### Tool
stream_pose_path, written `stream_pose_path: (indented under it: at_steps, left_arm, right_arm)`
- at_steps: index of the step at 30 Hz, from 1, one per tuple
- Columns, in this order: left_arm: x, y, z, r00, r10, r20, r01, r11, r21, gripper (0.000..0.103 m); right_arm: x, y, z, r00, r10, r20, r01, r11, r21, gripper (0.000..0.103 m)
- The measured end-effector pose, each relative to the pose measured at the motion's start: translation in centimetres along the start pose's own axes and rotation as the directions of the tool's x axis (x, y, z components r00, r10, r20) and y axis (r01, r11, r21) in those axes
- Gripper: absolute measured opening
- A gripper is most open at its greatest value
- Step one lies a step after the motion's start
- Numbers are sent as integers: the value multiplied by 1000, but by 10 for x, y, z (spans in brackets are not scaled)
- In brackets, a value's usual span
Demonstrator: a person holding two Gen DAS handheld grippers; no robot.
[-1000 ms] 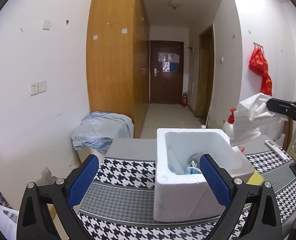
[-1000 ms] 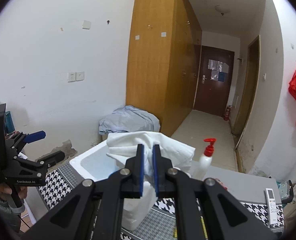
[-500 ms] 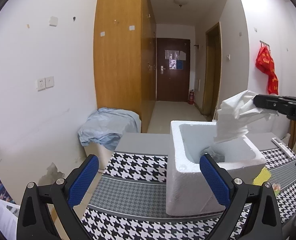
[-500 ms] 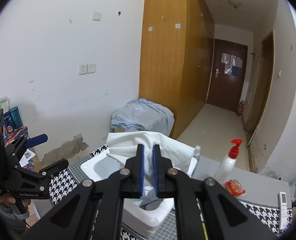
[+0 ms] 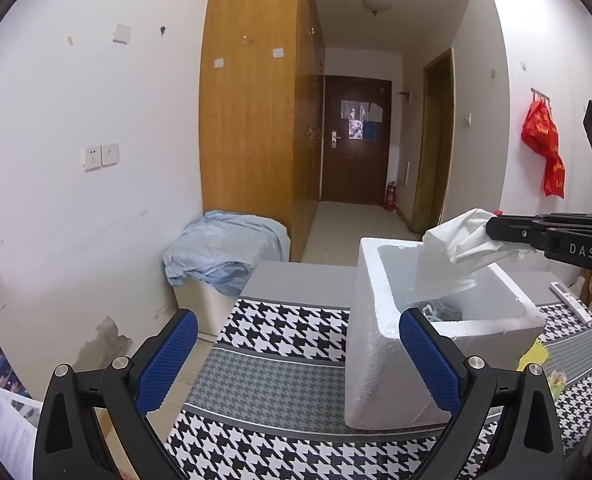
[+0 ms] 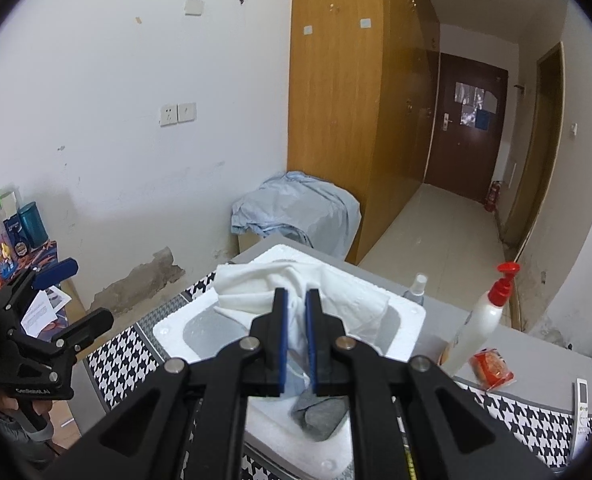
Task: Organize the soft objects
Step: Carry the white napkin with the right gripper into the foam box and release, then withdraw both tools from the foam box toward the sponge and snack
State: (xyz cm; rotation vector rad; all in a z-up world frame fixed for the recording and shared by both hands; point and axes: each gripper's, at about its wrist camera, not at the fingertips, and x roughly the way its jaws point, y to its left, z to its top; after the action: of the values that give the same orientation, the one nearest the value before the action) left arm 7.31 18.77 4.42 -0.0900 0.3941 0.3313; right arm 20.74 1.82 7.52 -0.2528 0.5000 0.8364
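Observation:
A white cloth point(image 6: 296, 292) hangs from my right gripper point(image 6: 294, 300), which is shut on it directly above the open white foam box point(image 6: 167, 326). In the left wrist view the cloth point(image 5: 452, 256) dangles into the foam box point(image 5: 376, 352) from the right gripper point(image 5: 492, 228). A grey soft item point(image 6: 320, 412) and other pieces lie inside the box. My left gripper point(image 5: 296, 360) is open and empty, left of the box, above the houndstooth cloth; it also shows in the right wrist view point(image 6: 79, 292).
The box stands on a table with a houndstooth cover point(image 5: 279, 320). A red-capped pump bottle point(image 6: 484, 316), a small spray bottle point(image 6: 416, 288), a red packet point(image 6: 492, 366) and a remote point(image 6: 584, 396) sit right of the box. A blue-covered bin point(image 5: 223, 256) stands by the wall.
My right gripper has carried the white cloth leftward from beside the box to above it, and the cloth now hangs lower into the box. The left gripper has drifted left, still open.

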Motion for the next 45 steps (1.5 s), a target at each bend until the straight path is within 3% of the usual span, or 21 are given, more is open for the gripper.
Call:
stream_pose_path:
  at_steps: [4, 6, 8, 10, 29, 45]
  left_arm:
    - [1, 2, -2, 1000, -1, -4, 1, 1000, -14, 101]
    - [2, 1, -3, 1000, -2, -8, 2, 1000, -10, 101]
    - [2, 1, -4, 1000, -4, -10, 3, 1000, -10, 101]
    - [3, 2, -4, 1000, -6, -12, 5, 1000, -10, 101]
    - [-4, -23, 0, 999, -40, 2, 40, 999, 32, 101]
    - [-26, -54, 8, 994, -99, 39, 96, 993, 70, 101]
  right_arm:
    - [6, -1, -3, 999, 1, -32, -1, 1000, -4, 25]
    - [9, 0, -5, 999, 7, -44, -7, 1000, -10, 41]
    - [11, 1, -6, 999, 2, -53, -2, 1000, -10, 68]
    - [12, 1, -8, 998, 1, -58, -2, 1000, -11, 80]
    - [-15, -11, -16, 1000, -25, -9, 25, 1000, 10, 85]
    - [-61, -22, -31, 996, -78, 50, 76, 997, 30, 88]
